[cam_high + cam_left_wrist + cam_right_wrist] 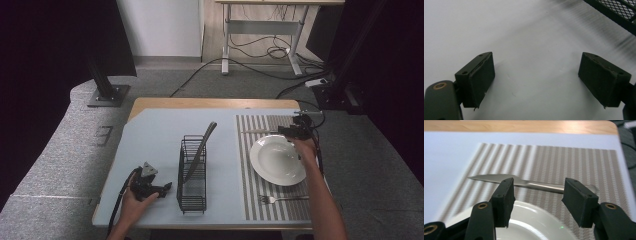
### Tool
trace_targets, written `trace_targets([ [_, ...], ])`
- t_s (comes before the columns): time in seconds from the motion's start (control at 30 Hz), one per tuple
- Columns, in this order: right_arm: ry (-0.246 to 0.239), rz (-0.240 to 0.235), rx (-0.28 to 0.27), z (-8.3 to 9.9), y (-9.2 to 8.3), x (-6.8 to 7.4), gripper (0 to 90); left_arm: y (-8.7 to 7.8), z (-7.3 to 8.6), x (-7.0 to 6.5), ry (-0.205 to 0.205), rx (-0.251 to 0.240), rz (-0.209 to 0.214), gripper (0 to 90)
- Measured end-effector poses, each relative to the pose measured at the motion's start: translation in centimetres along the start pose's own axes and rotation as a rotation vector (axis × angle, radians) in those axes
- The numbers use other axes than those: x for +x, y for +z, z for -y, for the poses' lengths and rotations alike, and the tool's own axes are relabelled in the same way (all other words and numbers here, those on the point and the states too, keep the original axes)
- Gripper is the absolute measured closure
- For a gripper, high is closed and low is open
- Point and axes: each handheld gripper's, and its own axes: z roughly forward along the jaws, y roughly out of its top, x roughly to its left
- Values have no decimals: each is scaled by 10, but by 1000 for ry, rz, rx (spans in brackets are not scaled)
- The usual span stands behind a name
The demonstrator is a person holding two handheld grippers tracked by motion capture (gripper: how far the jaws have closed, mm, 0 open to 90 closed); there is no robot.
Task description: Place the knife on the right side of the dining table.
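My right gripper hovers over the far rim of a white plate on a striped placemat. In the right gripper view its jaws stand open with nothing between them. The plate's rim lies below them, and a silver knife lies flat on the placemat just beyond. The knife rests behind the plate. My left gripper rests on the table at the front left, held by a hand. Its jaws are wide open over bare white surface.
A black wire rack stands mid-table with a dark utensil leaning out of its far end. The rack's corner is close to the left gripper. A fork lies on the placemat in front of the plate.
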Motion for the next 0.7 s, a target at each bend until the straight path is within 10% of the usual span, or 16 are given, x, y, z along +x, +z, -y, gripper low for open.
trace_targets([
  [0.7,-130,-301,-128,61,-48,95,413,0,0,0,0,0,-2,131],
])
